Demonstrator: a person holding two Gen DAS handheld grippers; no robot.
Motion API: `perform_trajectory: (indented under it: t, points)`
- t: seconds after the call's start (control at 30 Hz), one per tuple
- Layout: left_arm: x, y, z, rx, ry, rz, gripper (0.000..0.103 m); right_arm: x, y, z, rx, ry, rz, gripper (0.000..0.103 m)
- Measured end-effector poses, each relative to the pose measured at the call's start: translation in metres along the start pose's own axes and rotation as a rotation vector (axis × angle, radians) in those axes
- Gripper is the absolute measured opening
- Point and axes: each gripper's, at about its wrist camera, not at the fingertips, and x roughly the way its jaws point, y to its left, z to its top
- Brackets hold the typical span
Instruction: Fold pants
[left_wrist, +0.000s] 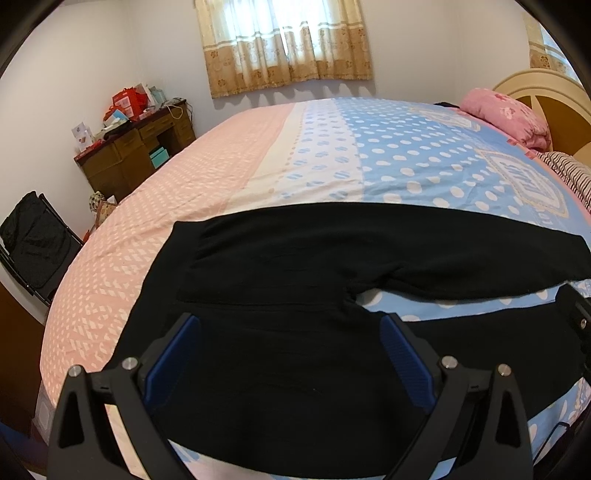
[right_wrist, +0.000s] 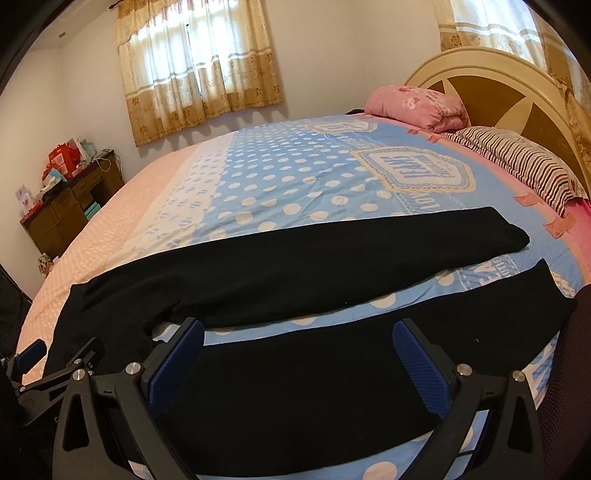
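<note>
Two grippers are in your hands, both poised over the near edge of the bed, and black pants lie spread flat across the bedspread in front of you. Starting at the left, the waist end of the pants rests on the pink patterned part of the cover, toward the foot end of the near edge. Your left gripper hangs right above that upper part of the pants, its blue-padded fingers spread wide with nothing between them but the dark cloth lying below; whether the tips touch the cloth cannot be told. Moving right, the pants split into two legs that run along the bed toward the headboard, with a strip of blue polka-dot bedspread showing between them. The far leg lies straight and ends short of the striped pillow. The near leg runs along the near edge of the bed, and your right gripper sits over its middle, fingers likewise held wide apart and gripping nothing. In the right wrist view the left gripper shows at the lower left, beside the waist. Farther right, a pink pillow sits against the headboard at the far corner. Beyond the bed's left side a brown desk piled with boxes stands against the wall, and curtains cover the window behind the far edge.
</note>
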Motion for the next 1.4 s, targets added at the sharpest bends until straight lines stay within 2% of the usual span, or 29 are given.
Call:
perform_trajectory:
  t: [0.87,1.1,1.27,1.4]
  points:
    - [-0.002,-0.003,0.000,0.006,-0.010,0.002,0.100,0.005,0.001,0.000,-0.003,0.020,0.004,0.102]
    - [0.011,0.002,-0.003,0.004,0.021,-0.002,0.100,0.016,0.003,-0.003,-0.013,0.049,0.003,0.102]
    - [0.031,0.012,-0.008,0.010,0.079,-0.011,0.100,0.032,0.003,-0.005,-0.038,0.095,0.004,0.102]
    - [0.049,0.027,-0.004,-0.032,0.127,-0.007,0.100,0.047,0.008,0.002,-0.081,0.122,0.013,0.102]
